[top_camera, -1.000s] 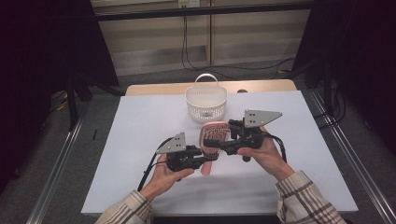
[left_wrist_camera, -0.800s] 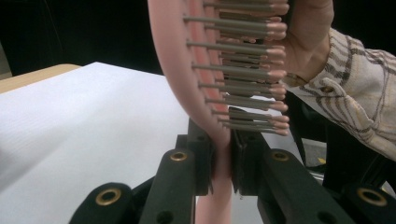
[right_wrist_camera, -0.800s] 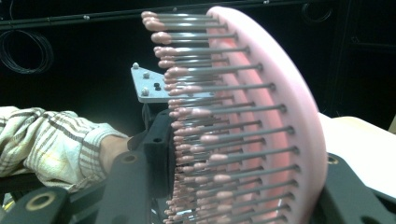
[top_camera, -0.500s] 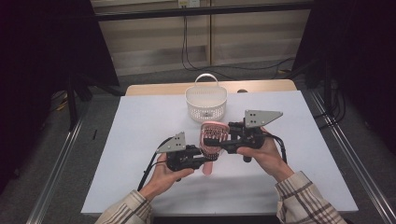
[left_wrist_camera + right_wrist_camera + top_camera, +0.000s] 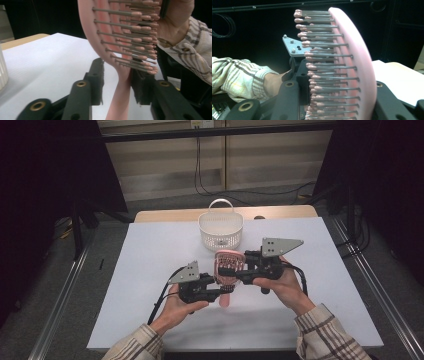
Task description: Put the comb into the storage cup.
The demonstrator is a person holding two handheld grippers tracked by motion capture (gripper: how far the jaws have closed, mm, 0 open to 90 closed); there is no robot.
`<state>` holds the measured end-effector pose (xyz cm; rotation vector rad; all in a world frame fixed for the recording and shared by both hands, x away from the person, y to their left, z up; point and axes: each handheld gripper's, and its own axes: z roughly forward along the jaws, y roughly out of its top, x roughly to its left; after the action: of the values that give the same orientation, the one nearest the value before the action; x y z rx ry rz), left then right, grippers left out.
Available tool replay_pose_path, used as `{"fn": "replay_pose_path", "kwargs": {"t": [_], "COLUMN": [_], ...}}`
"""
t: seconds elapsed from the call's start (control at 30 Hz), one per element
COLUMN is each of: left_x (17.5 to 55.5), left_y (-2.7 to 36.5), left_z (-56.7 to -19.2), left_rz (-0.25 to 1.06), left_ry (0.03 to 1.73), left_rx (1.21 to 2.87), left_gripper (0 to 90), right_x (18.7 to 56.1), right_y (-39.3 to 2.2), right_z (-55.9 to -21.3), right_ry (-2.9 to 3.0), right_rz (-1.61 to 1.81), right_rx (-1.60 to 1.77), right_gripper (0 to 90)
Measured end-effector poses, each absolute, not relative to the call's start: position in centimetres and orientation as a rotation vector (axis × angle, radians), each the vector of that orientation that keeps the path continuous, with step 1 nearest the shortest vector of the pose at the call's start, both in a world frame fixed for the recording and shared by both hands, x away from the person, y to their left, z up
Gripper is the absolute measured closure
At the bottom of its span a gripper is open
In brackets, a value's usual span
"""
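Left gripper view: left gripper [image 5: 117, 82] jaws, just loosening, stand slack around the pink hairbrush [image 5: 120, 97] handle; right gripper [image 5: 235, 270] clamps its bristled head above the table [image 5: 150, 250]. A weak pinch could drop it short of the basket [image 5: 221, 231].

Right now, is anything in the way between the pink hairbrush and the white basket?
Nothing visible is. The pink hairbrush is held above the table by the right gripper, and the white basket stands just behind it with its top open.
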<state>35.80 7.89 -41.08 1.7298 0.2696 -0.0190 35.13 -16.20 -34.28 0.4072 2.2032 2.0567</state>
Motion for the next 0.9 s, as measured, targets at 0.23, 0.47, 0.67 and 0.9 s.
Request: {"fn": "replay_pose_path", "kwargs": {"t": [0.23,0.47,0.67,0.9], "left_x": [35.74,35.75,35.74,35.78], "left_y": [7.94,8.09,8.20,8.20], "left_z": [-40.95,-40.79,-40.65,-40.74], "left_rz": [0.014,0.035,0.058,0.096], "left_ry": [0.300,0.350,0.389,0.398], "left_rx": [1.729,1.730,1.723,1.726], "left_gripper": [43.7,22.1,9.2,3.8], "right_x": [35.19,35.28,35.30,35.28], "right_y": [-16.42,-16.68,-16.80,-17.08], "right_z": [-34.12,-34.05,-33.98,-33.79], "right_ry": [2.186,2.174,2.163,2.145], "right_rz": [2.046,2.041,2.030,2.029], "right_rx": [0.426,0.451,0.461,0.475], "right_gripper": [61.9,61.9,61.9,61.9]}}
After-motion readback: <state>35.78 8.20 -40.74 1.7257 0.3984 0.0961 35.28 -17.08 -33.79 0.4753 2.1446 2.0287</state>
